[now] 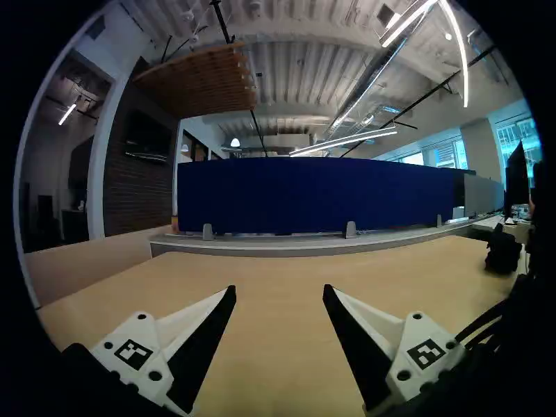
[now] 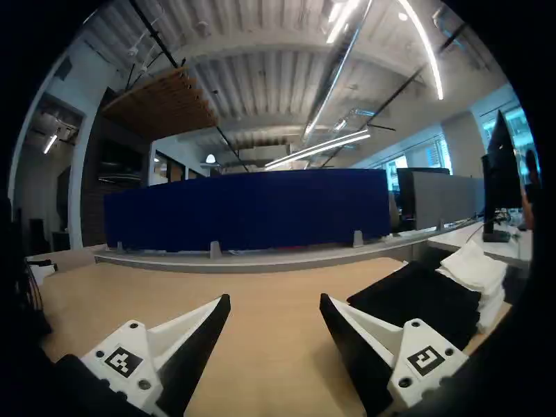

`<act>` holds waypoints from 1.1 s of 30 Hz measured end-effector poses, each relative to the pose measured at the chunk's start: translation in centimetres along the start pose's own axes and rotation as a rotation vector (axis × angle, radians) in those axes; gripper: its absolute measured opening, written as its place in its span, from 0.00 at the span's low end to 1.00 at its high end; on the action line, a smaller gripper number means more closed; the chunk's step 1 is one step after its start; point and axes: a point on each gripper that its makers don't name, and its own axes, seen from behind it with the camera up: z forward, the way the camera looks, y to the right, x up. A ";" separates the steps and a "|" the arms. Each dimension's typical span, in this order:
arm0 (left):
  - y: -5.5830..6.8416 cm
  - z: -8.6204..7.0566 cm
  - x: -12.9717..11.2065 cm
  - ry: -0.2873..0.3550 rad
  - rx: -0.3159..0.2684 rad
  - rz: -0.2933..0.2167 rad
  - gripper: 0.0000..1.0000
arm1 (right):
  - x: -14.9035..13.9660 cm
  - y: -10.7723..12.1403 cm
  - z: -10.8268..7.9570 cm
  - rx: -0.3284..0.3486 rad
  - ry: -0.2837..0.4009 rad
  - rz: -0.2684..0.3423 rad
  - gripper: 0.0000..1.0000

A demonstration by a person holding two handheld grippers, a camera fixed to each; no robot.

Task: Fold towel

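Note:
In the left gripper view, my left gripper (image 1: 279, 295) hovers low over the light wooden table (image 1: 292, 278), open, with nothing between its white-and-black fingers (image 1: 201, 326). In the right gripper view, my right gripper (image 2: 274, 302) is also open and holds nothing. To its right lies a stack of folded black towels (image 2: 424, 295) on the table, with a pile of folded white towels (image 2: 476, 271) just beyond it. The right finger's tip stands close to the black stack's near edge.
A blue divider panel (image 1: 313, 194) runs along the table's far edge (image 2: 250, 208). A dark object (image 1: 502, 251) sits at the far right of the table in the left gripper view. A monitor (image 2: 499, 177) stands on a neighbouring desk. Dark cables (image 1: 486, 323) lie at the right.

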 end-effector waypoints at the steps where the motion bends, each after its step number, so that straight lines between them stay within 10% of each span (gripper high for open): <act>1: 0.0 0.0 0.0 0.000 0.000 0.000 0.93 | -0.1 -0.1 0.0 0.000 -0.001 -0.001 1.00; 33: 0.0 0.0 0.0 0.000 0.000 0.000 0.93 | -1.5 -0.4 0.2 -0.003 -0.012 -0.062 1.00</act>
